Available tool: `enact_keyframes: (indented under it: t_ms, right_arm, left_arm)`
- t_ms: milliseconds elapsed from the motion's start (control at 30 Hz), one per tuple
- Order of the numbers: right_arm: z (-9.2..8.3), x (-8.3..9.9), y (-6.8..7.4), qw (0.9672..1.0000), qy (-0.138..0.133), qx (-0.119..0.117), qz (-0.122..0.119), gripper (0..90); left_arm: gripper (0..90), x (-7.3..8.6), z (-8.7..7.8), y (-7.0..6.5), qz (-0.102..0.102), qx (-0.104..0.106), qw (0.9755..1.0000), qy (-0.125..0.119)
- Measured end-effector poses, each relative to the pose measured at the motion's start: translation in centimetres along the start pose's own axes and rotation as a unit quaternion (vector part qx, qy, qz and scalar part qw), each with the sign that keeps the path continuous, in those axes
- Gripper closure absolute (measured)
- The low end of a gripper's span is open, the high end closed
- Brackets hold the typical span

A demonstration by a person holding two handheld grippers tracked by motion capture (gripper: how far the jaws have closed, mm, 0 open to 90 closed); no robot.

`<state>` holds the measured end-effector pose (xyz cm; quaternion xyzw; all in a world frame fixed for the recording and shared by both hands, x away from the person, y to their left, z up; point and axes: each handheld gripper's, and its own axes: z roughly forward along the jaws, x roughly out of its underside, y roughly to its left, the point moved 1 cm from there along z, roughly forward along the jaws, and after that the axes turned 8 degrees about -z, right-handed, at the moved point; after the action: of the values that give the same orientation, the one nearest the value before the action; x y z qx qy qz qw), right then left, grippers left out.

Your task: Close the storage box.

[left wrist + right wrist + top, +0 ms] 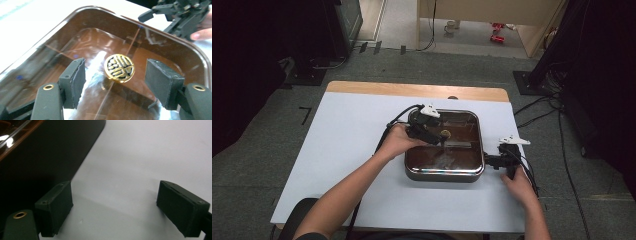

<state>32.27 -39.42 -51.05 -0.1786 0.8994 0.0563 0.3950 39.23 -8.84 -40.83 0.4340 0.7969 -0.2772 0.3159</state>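
Two hand-held tools work around a square steel pan with a tinted brown glass lid point(444, 146), which sits on the white-covered desk point(342, 150) a little right of the middle. The left tool point(435, 136) is over the lid, near its centre, held by the person's left hand point(398, 141), whose forearm comes in from the lower edge of the high view. In the left gripper view its two black padded jaws stand apart on either side of the round gold-and-black lid knob point(119, 68), with a clear gap between each pad and the knob, so nothing is clamped; the knob sits between them, slightly nearer the jaw at the left of that view. The lid lies flat on the pan, its rounded brown rim point(175, 37) running across the top of that view. The right tool point(493, 161) lies low at the pan's right side, just beside its rim, held by the right hand point(519, 187) near the desk's front right corner. In the right gripper view its jaws are spread wide over bare white desk surface point(140, 157) with nothing between them, and the pan's dark side wall point(50, 152) stands just beside the jaw at that view's left.
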Motion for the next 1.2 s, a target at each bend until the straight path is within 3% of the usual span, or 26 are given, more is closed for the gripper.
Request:
enact_keyframes:
  t_ms: [133,367,533,800,967,1200]
  right_arm:
    - [0.0,0.0,0.0,1.0000,-0.001,-0.002,0.002,12.9]
    - [-0.1,0.1,-0.3,0.9999,-0.005,-0.010,0.011,13.0]
    - [-0.1,0.1,-0.4,0.9998,-0.007,-0.013,0.014,12.9]
    - [-0.1,0.0,-0.1,1.0000,-0.001,-0.007,0.007,12.7]
    - [0.0,0.0,-0.1,1.0000,0.000,-0.003,0.000,12.6]
    - [0.0,0.0,-0.1,1.0000,0.000,-0.003,0.001,12.6]
  left_arm:
    - [31.8,-0.1,-1.3,-0.1,-0.002,0.003,1.0000,-0.005]
    - [27.9,0.1,-3.3,0.0,-0.010,-0.018,0.9993,-0.033]
    - [26.7,0.9,-4.3,0.0,-0.007,-0.020,0.9992,-0.035]
    - [24.1,3.4,-6.0,0.6,0.002,-0.045,0.9983,-0.036]
    - [23.9,4.8,-7.2,1.7,-0.016,-0.051,0.9977,-0.042]
    - [23.9,7.0,-8.4,2.7,-0.021,-0.071,0.9962,-0.047]
